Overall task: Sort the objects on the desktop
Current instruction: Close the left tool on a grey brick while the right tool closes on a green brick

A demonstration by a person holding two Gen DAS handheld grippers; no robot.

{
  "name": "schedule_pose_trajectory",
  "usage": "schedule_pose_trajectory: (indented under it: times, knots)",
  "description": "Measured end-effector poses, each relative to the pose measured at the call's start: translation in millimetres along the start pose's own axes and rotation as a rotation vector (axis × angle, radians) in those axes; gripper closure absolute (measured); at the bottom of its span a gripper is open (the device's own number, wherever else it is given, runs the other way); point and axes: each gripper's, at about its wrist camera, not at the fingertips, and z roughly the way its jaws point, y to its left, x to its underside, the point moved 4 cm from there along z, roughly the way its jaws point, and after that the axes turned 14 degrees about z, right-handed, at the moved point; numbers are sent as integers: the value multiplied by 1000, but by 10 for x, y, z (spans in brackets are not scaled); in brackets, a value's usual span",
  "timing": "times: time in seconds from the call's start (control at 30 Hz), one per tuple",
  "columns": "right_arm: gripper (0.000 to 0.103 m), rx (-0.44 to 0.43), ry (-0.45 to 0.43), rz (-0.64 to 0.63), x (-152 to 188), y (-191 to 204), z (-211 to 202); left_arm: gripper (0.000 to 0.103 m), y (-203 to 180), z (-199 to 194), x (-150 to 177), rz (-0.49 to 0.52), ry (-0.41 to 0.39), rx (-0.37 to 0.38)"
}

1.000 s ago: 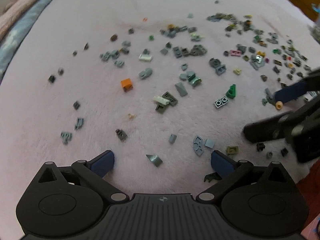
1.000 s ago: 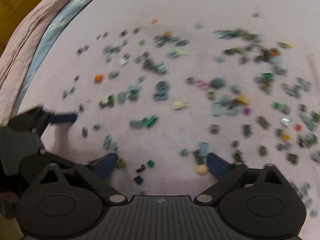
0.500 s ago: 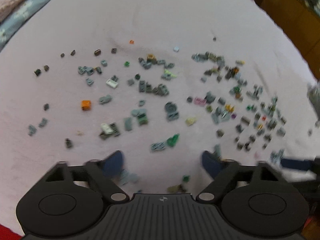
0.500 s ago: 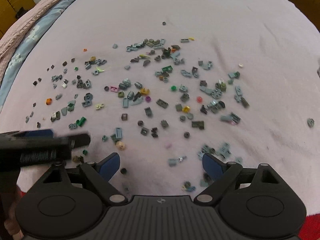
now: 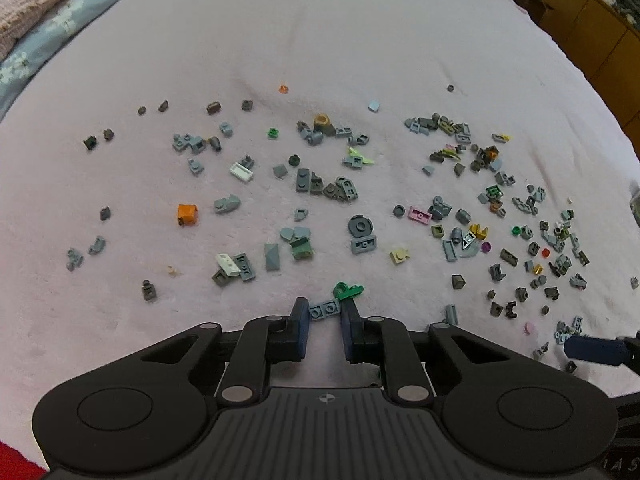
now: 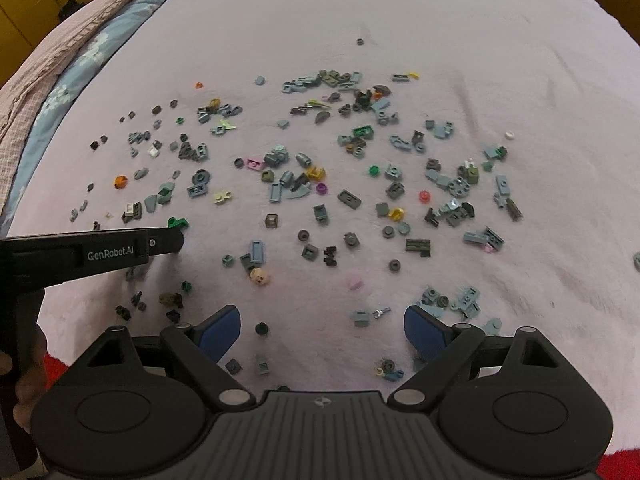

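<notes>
Many small building-brick pieces, mostly grey, lie scattered over a pale pink blanket (image 5: 320, 40). My left gripper (image 5: 325, 312) has its fingers drawn close around a small grey two-stud plate (image 5: 323, 311), with a green piece (image 5: 348, 290) just beyond its tips. It shows from the side in the right wrist view (image 6: 176, 238), next to the green piece (image 6: 177, 223). My right gripper (image 6: 322, 326) is open and empty above the near pieces. One of its blue fingers (image 5: 592, 350) shows low at the right of the left wrist view.
An orange brick (image 5: 187, 214) lies to the left, a pink plate (image 5: 420, 214) and yellow pieces (image 5: 479, 232) to the right. A blue floral and pink quilt (image 6: 60, 80) edges the blanket at the left. Wooden furniture (image 5: 592, 32) stands at the far right.
My left gripper's fingers have closed from wide open to narrow around the grey plate. Both views have pulled back and steadied. The right gripper stays open.
</notes>
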Motion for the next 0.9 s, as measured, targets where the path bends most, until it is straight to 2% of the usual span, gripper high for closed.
schedule_pose_trajectory:
  times: [0.2, 0.27, 0.37, 0.5, 0.63, 0.7, 0.8, 0.83, 0.87, 0.9]
  knots:
    - [26, -19, -32, -165, -54, 300, 33, 85, 98, -204, 67, 76, -5, -64]
    - [36, -26, -43, -234, -72, 422, 52, 85, 169, -243, 93, 86, -5, -87]
    - [48, -36, -3, -302, -105, 634, 150, 85, 298, -302, 134, 71, -6, -118]
    - [48, -120, 4, -161, -210, 845, 193, 85, 472, -438, 200, 49, -9, -141]
    - [48, -97, -34, -168, -215, 1089, 347, 85, 628, -517, 262, 61, -4, -163]
    - [52, -76, -44, -184, -210, 1193, 445, 85, 704, -532, 290, 57, -1, -164]
    - [65, -54, -33, -185, -214, 1271, 588, 85, 784, -536, 306, 51, 0, -159]
    - [79, -42, -36, -190, -207, 1277, 619, 85, 801, -536, 302, 51, -1, -155]
    - [86, -33, -40, -196, -207, 1292, 626, 85, 818, -537, 298, 52, -2, -151]
    - [86, -34, -47, -197, -209, 1305, 596, 85, 829, -556, 289, 55, -6, -145]
